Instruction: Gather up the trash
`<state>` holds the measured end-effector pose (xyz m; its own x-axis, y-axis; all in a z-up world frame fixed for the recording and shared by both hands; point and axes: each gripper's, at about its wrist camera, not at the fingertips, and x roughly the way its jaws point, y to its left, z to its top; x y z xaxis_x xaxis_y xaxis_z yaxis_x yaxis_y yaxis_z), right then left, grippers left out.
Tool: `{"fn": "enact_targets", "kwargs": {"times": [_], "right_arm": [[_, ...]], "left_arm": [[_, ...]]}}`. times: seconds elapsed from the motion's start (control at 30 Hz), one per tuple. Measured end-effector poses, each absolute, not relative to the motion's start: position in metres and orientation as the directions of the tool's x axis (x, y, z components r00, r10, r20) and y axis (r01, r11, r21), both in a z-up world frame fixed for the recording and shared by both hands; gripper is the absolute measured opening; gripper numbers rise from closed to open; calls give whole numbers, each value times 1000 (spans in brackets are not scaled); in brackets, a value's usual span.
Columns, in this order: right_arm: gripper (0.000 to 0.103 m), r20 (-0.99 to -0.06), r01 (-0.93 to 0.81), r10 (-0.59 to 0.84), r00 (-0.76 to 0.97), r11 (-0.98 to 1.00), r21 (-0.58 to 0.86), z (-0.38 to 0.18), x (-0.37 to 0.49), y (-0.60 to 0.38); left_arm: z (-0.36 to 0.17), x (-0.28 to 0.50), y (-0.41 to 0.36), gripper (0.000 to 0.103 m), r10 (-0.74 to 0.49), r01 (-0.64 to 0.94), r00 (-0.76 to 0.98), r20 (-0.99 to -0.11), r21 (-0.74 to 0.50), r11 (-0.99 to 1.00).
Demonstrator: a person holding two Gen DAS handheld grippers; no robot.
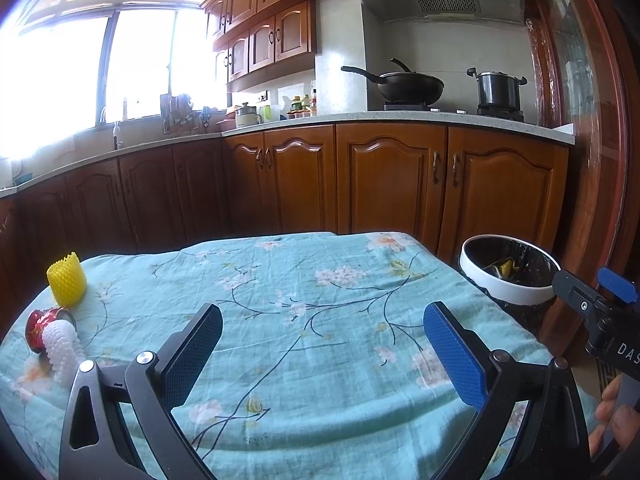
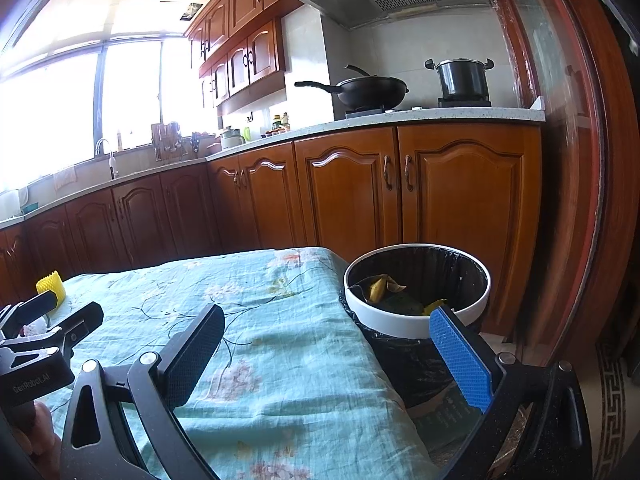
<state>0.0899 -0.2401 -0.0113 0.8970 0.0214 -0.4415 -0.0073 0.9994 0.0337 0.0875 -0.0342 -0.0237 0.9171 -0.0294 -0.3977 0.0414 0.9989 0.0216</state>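
Some of the job looks done already. The trash bin (image 2: 416, 322) stands on the floor just beside the right edge of the table (image 1: 320, 320), and it has yellow and green scraps (image 2: 384, 286) inside its black bag.

Three bits of trash are left, all near the far left corner of the table. A yellow foam net (image 1: 67, 279) stands upright, with its open, jagged rim pointing up. Closer to the near edge, a red can (image 1: 42, 326) lies tipped over on the cloth. Its long side runs roughly from left to right, and its shiny end faces the middle of the table. A white foam net (image 1: 63, 350) lies on its side, touching the can. Its long side runs from the can toward the near edge of the table.

The left gripper (image 1: 322, 354) hangs over the near middle of the table with its jaws spread wide and nothing between them. The right gripper (image 2: 326, 356) is over the right edge, next to the bin, also spread wide and holding nothing.

So I think the next step is to reach left for the can or one of the nets. The rest of the blue flowery cloth looks bare.
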Motion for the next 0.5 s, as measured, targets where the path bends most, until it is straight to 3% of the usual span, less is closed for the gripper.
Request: {"fn": "enact_targets", "kwargs": {"times": [0.5], "right_arm": [[103, -441, -11, 32, 897, 999, 49, -8, 89, -239]], "left_arm": [[-23, 86, -33, 102, -33, 44, 915, -401, 20, 999]]}}
